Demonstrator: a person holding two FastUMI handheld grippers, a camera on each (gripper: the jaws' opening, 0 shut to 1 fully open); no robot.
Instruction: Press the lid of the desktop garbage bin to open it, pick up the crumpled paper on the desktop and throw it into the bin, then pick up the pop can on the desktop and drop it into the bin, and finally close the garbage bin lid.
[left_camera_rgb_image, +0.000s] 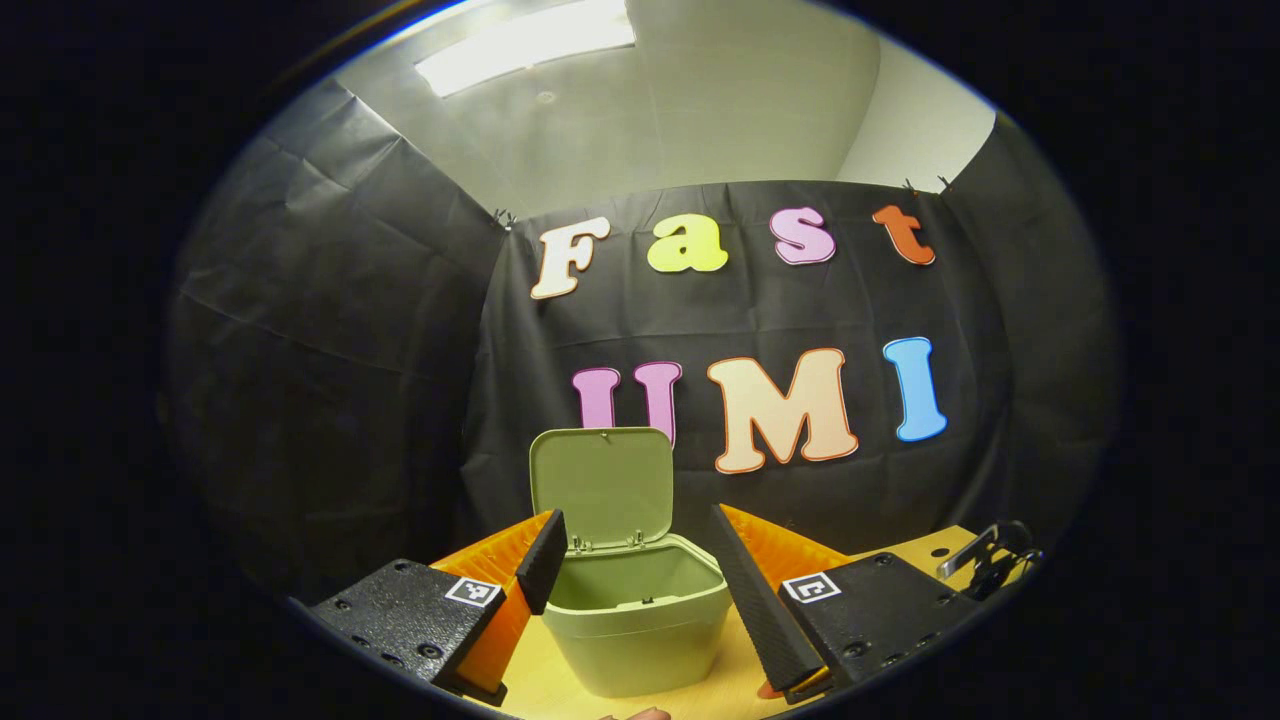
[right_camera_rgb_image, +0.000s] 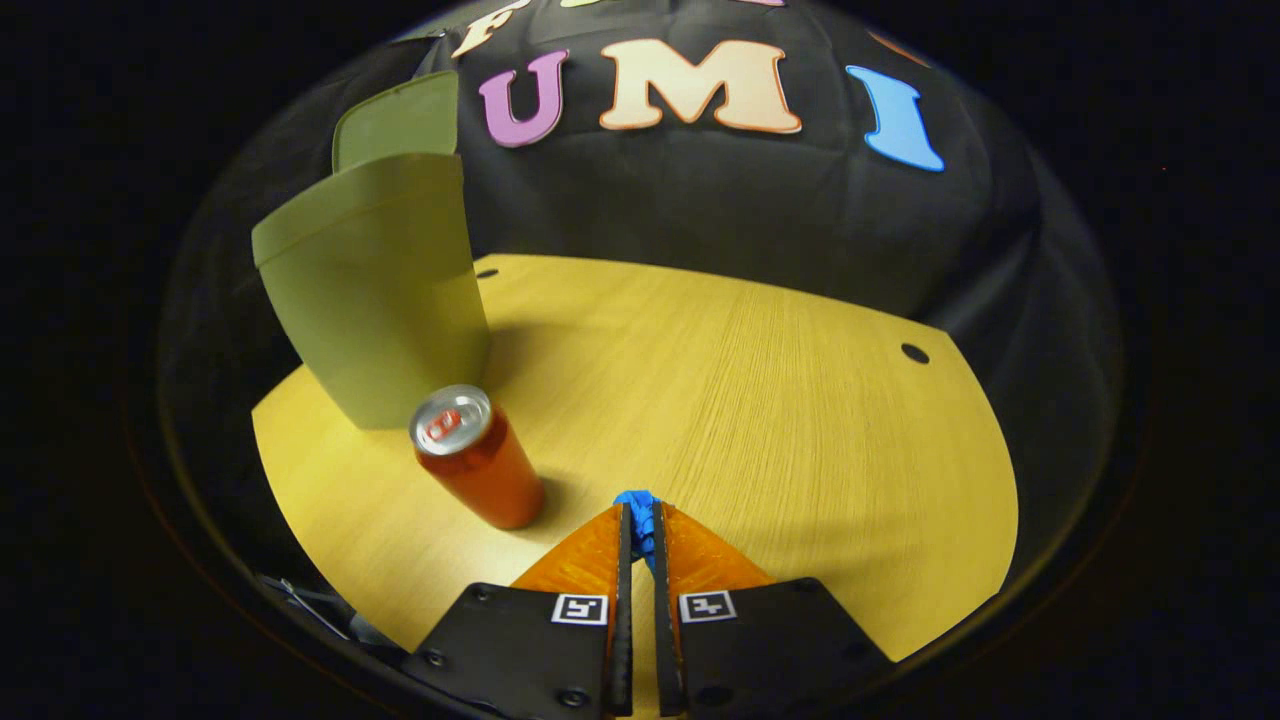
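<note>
The bin (left_camera_rgb_image: 640, 620) is seen lid-up (left_camera_rgb_image: 603, 487) between the spread left hand-held gripper (left_camera_rgb_image: 640, 590); blue crumpled paper (right_camera_rgb_image: 640, 520) is pinched by the right hand-held gripper (right_camera_rgb_image: 640, 540); the can (right_camera_rgb_image: 478, 455) is stood upright on the worktop (right_camera_rgb_image: 760, 400) beside the bin.

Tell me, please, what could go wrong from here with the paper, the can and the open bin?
1. The right gripper pinches only a small blue piece at its fingertips; it may slip out on the way to the bin.
2. The pop can stands upright close beside the bin, so a swing towards the bin could topple it.
3. The left gripper straddles the bin's rim and might nudge it.
</note>
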